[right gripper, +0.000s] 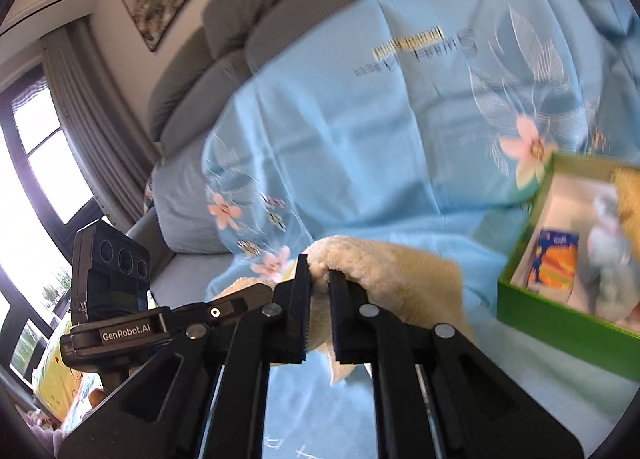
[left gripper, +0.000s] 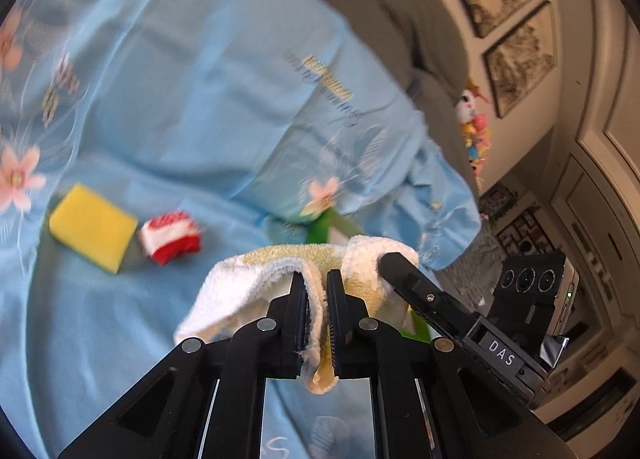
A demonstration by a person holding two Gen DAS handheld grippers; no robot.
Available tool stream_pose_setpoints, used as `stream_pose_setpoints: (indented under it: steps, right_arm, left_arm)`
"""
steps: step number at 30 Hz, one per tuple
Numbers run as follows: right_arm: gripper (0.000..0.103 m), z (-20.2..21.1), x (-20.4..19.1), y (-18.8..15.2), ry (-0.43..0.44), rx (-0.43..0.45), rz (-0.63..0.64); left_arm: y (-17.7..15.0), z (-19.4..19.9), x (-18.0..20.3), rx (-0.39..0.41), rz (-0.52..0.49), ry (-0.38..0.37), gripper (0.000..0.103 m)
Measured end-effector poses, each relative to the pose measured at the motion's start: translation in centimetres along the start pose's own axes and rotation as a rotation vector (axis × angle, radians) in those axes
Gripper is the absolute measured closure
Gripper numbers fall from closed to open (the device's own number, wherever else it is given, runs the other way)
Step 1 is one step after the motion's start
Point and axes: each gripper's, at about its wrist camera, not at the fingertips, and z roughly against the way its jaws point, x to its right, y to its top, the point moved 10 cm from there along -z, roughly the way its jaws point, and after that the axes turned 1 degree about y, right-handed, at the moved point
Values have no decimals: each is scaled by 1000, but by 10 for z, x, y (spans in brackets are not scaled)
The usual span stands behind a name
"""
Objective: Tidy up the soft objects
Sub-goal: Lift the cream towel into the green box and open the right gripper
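Observation:
A fluffy white and pale yellow towel (left gripper: 256, 279) hangs between both grippers above the light blue floral sheet (left gripper: 180, 79). My left gripper (left gripper: 318, 283) is shut on one edge of it. My right gripper (right gripper: 319, 267) is shut on the other edge of the towel (right gripper: 400, 271), and its black finger (left gripper: 404, 279) shows in the left wrist view. On the sheet to the left lie a yellow sponge (left gripper: 92, 227) and a small red and white rolled cloth (left gripper: 170, 237). A green box (right gripper: 560, 311) with several soft items inside sits at the right.
Grey sofa cushions (right gripper: 248, 19) run behind the sheet. Framed pictures (left gripper: 516, 59) hang on the wall, with a colourful toy (left gripper: 474, 127) below them. A window (right gripper: 40, 163) is at the left of the right wrist view. The box (left gripper: 324, 227) is mostly hidden behind the towel.

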Motion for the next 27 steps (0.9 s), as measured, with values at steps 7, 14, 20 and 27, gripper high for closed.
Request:
stream_pose_setpoints:
  steps: [7,14,20,27]
  right_arm:
    - [95,54,-18,45,-28,114,103]
    - [95,105,5,81,-104,206,146]
    - [95,140,51,105,-194,259,140]
    - [95,157,123,111,-278,265,69]
  left_arm:
    - [29,5,71,37,-136,-26,94]
    - [44,-36,140,15,-245,-59,94]
    - [40,-96,188,-43,-336,-69,94]
    - [14,-177,202,-151,-407,-32,94]
